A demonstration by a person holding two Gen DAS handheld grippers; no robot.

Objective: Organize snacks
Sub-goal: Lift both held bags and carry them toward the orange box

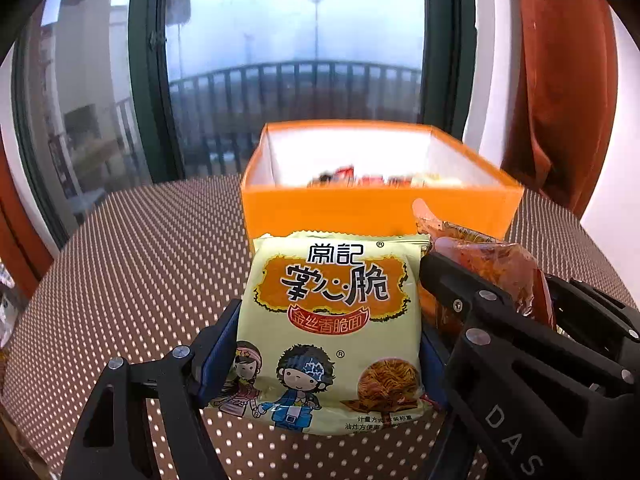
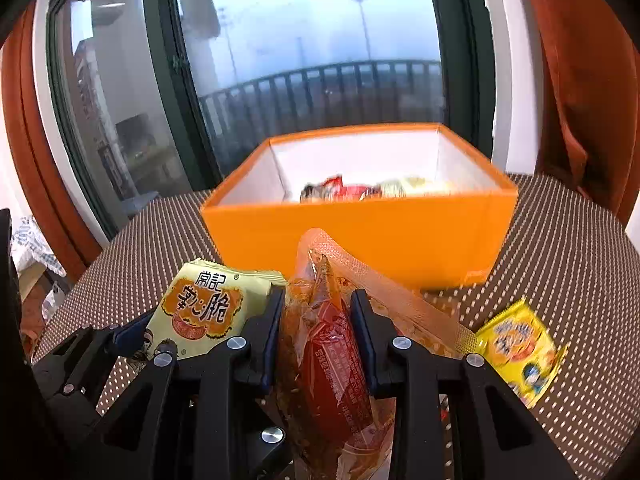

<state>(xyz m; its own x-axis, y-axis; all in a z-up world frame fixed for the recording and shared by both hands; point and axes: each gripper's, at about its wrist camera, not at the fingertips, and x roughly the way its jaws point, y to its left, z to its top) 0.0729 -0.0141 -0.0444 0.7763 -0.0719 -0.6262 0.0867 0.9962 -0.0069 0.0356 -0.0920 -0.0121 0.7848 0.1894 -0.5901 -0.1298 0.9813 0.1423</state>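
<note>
Pale-yellow foil fills the near part of the left wrist view: a noodle snack packet (image 1: 330,332) with cartoon children printed on it stands upright between the blue pads of the left gripper (image 1: 326,354), which press on both its side edges, so the jaws stand fairly wide and clamp it. Just to its right in that view the right gripper (image 2: 318,344) reaches in from the side, closed narrow on a clear red-and-orange spicy snack pouch (image 2: 324,360) whose sealed top sticks up past the fingertips. The right wrist view shows that pouch head-on, squeezed between the two pads, with the yellow-green packet beside it at the left. Only this view shows a small bright-yellow packet (image 2: 518,350) lying on the brown dotted table mat (image 1: 132,264), right of the gripper and apart from it; it is somewhat blurred. Beyond both held snacks sits an open orange box (image 1: 360,208) with white inner walls, close ahead of the grippers. Red and pale wrappers (image 2: 352,190) lie inside it, seen more fully from the right wrist. Behind the box are a dark-framed window (image 1: 288,48), a balcony railing and rust-coloured curtains (image 1: 568,92).
</note>
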